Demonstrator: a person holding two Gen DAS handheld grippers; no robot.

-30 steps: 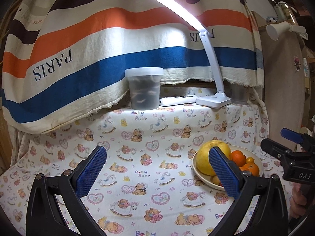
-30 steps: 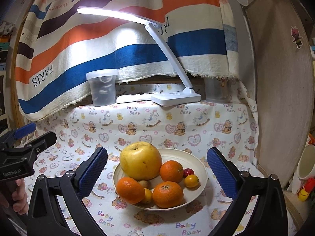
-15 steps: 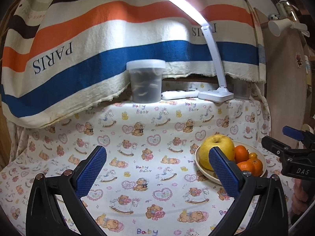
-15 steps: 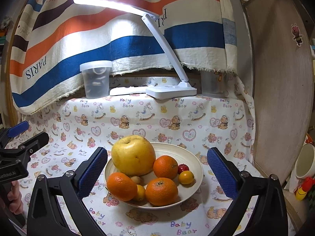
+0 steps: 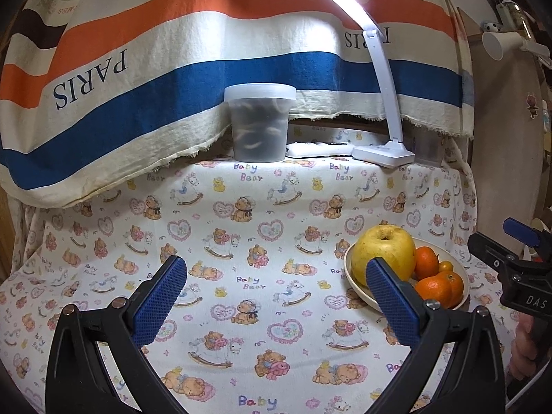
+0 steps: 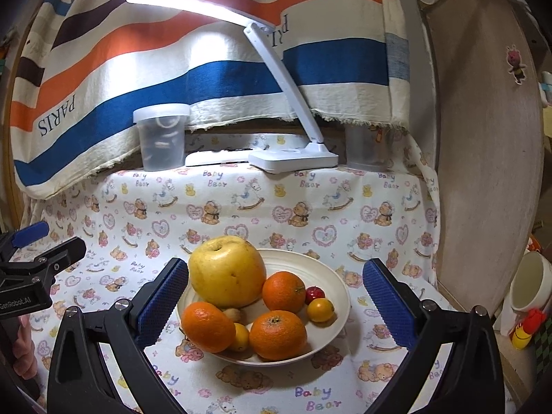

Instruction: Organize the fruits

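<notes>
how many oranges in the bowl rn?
3, all in the bowl: front-left orange, front-centre orange, middle orange beside the big yellow fruit. More could hide behind it.

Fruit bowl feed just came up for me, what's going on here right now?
A person holds two grippers over a bear-print tablecloth. The right gripper is open and lined up on the white bowl, which holds a big yellow fruit, three oranges and a few small fruits. The left gripper is open over bare cloth beside the bowl. Nothing is gripped yet.
</notes>
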